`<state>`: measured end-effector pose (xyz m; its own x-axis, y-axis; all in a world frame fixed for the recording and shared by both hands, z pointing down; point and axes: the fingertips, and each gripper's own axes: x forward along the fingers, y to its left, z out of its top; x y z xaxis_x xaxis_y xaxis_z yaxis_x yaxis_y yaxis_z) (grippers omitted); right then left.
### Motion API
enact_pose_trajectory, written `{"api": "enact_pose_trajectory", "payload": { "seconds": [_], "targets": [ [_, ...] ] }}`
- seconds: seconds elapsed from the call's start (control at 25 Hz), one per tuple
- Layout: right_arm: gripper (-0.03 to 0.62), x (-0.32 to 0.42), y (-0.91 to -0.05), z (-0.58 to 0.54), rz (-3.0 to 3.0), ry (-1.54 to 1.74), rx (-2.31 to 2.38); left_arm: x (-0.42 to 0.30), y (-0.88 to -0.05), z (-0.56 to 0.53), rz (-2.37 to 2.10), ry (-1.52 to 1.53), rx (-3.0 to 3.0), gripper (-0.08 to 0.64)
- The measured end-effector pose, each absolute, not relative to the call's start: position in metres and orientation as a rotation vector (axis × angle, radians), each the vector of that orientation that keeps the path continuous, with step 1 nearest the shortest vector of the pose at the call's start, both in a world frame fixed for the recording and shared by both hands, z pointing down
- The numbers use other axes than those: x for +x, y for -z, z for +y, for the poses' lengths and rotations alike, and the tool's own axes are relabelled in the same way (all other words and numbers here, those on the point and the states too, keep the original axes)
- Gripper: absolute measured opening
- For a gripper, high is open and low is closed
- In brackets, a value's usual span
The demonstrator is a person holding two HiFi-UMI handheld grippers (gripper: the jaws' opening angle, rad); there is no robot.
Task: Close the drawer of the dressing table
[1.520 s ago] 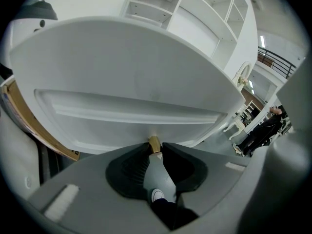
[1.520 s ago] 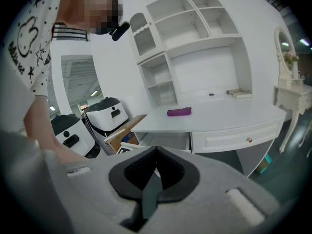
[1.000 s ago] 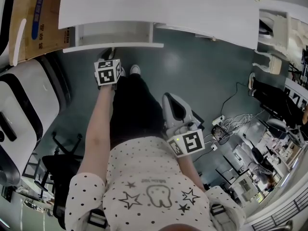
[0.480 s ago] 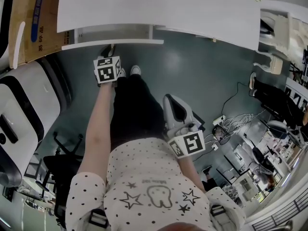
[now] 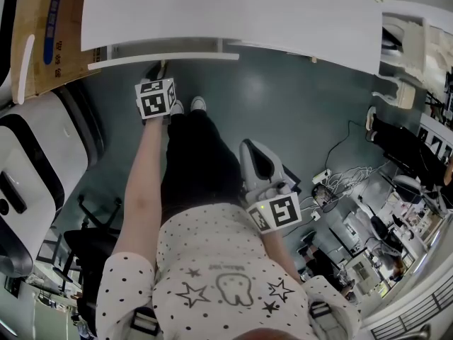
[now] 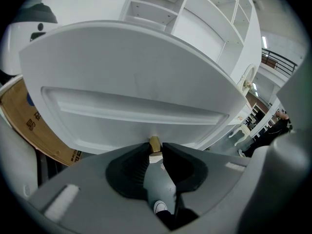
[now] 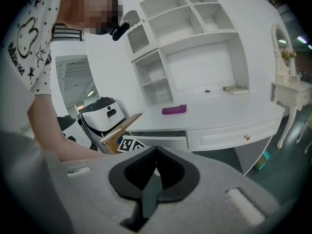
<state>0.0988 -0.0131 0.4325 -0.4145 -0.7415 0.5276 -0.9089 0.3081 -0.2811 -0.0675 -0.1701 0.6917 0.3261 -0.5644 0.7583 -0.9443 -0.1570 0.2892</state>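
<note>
Firmly, the left gripper's (image 6: 155, 148) jaws pinch the one brass knob (image 6: 154, 141) on the single drawer (image 6: 136, 106). It sits almost flush under the table (image 5: 233, 13) (further in than a second ago). The right gripper (image 7: 156, 156) is closed on nothing.

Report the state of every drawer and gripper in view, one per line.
left drawer, partly open, its front just short of closed.
right drawer, shut.
left gripper, shut on the brass knob of the left drawer.
right gripper, shut, nothing between its jaws.
</note>
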Motion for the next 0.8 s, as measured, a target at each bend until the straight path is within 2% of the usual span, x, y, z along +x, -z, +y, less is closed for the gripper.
{"api": "enact_pose_trajectory", "payload": {
  "seconds": [0.8],
  "targets": [
    [-0.006, 0.105, -0.437, -0.02, -2.248, -0.824, 1.498, -0.067, -0.689, -0.199, -1.364, -0.618, 1.843, 0.091]
  ]
}}
